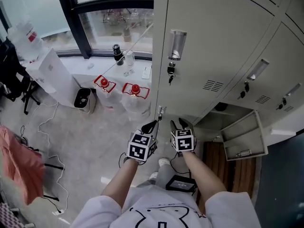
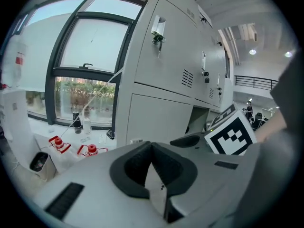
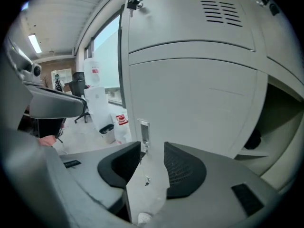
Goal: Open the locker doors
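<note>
Head view crops the upper locker doors point(image 1: 223, 42).

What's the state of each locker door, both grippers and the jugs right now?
Upper left locker door: closed, key in its lock.
Lower left locker door: closed.
Lower locker door beside it: swung open.
Left gripper: shut, empty.
Right gripper: open, empty, facing the lower left door's handle.
Water jugs: upright, red caps on.

Claw point(image 3: 153, 147), jaws apart, before locker handle point(image 3: 144, 131)
</note>
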Motion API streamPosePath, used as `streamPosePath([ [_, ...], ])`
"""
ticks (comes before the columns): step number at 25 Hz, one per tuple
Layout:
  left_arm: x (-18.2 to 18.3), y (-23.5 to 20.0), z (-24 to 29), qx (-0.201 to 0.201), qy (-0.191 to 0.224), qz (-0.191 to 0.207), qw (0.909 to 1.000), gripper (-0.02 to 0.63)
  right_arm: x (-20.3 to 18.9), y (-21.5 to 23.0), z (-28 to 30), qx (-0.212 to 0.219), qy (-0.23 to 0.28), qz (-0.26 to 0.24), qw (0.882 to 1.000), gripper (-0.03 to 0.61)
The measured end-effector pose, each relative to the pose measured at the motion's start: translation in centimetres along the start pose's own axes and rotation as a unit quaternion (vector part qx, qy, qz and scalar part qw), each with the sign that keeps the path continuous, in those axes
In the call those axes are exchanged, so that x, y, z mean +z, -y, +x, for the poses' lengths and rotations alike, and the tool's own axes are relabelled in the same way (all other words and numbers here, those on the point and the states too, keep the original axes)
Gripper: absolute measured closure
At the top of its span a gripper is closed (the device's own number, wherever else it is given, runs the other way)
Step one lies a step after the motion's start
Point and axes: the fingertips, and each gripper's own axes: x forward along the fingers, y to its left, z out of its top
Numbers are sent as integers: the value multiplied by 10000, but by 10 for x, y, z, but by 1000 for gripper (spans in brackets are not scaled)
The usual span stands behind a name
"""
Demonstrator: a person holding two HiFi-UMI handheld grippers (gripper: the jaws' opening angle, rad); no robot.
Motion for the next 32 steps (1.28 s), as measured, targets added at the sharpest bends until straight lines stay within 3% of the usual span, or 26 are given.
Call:
streamPosePath([
  [7, 3, -41, -25, 518, 88, -153, 9985, 617, 14, -51, 56, 509, -139, -380, 9979, 442],
  [18, -10, -70, -39, 825, -49, -277, 9962, 617, 12, -51, 106, 32, -539, -20, 9985, 442],
  [32, -23, -85, -56, 992, -81, -401, 9942, 617, 11, -61, 112, -51, -598, 119, 9981, 439],
])
